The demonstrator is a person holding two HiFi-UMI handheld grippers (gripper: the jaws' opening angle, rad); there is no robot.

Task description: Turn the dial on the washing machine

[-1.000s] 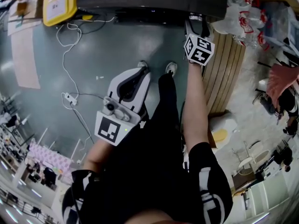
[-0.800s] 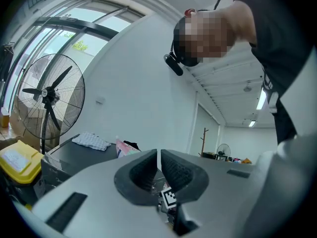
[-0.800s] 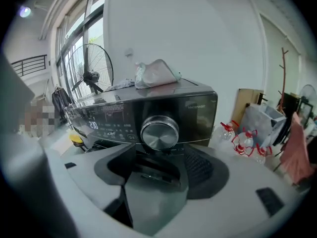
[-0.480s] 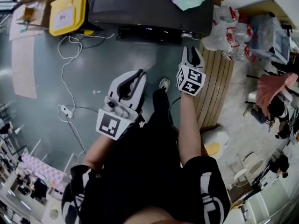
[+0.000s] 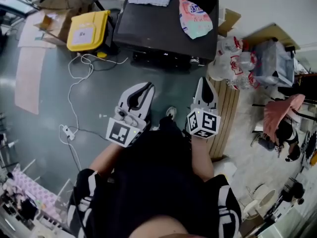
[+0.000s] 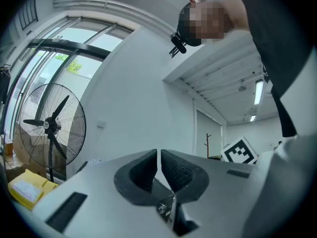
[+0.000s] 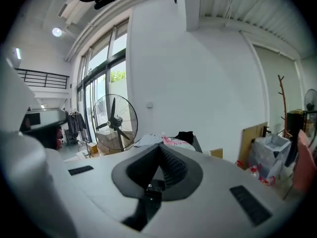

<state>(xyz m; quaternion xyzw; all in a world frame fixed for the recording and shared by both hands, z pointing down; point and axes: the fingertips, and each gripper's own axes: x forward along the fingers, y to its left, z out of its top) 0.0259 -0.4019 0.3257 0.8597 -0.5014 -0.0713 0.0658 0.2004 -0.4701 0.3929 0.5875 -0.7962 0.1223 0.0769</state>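
Left gripper [image 5: 146, 87]: you are holding it low before your body, its jaws lying together with barely a slit between them and nothing inside. Right gripper [image 5: 204, 82]: you are carrying it level with the left, its jaws pressing together on nothing. Washing machine [image 5: 148, 26]: a dark box standing on the floor ahead of both grippers and well apart from them, its control strip [image 5: 163, 58] facing you. The dial is sitting somewhere along that strip, too small to pick out. It is probably a hard, smooth plastic knob turning stiffly in clicks, so you will likely be opening one pair of jaws and pinching it squarely across its rim, since slick plastic may slip. A detergent bag [image 5: 195, 16] is lying on the lid. Floor [image 5: 44, 108]: smooth grey, carrying a yellow box [image 5: 89, 29] and a white cable [image 5: 74, 93] at left, and wooden slats [image 5: 228, 118] and plastic bags [image 5: 233, 58] at right. Room: white walls, with a standing fan [image 6: 49, 125] waiting by tall windows.
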